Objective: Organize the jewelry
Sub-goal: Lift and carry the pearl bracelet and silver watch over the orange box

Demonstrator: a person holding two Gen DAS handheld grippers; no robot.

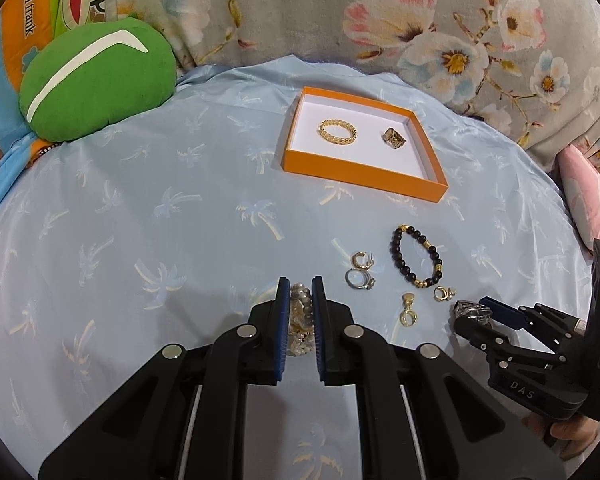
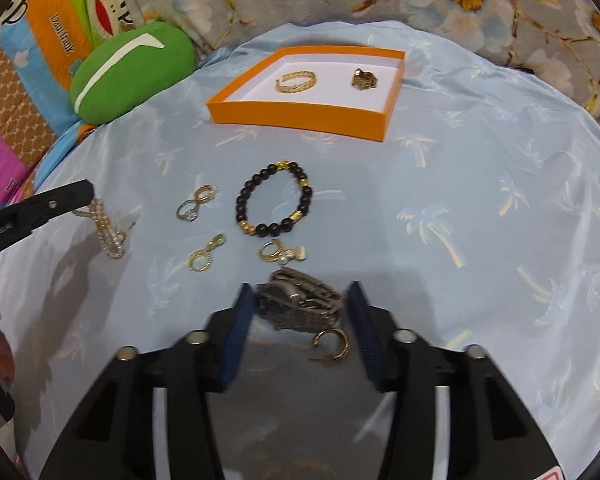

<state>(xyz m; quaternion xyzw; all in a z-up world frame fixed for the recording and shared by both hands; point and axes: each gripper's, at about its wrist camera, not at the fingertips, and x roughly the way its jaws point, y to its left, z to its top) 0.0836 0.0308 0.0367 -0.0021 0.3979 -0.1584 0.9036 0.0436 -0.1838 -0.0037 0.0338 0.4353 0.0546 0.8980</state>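
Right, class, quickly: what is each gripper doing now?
Left gripper: shut on the pearl bracelet.
Right gripper: open around the silver watch, not gripping it.

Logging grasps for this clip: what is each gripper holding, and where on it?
Left gripper pinches the pearl bracelet across its bunched strands. Right gripper straddles the metal watch, open, holding nothing.

Pearl bracelet (image 1: 301, 322) half hidden between pads; dark ring (image 1: 393, 138) in box too small to identify.
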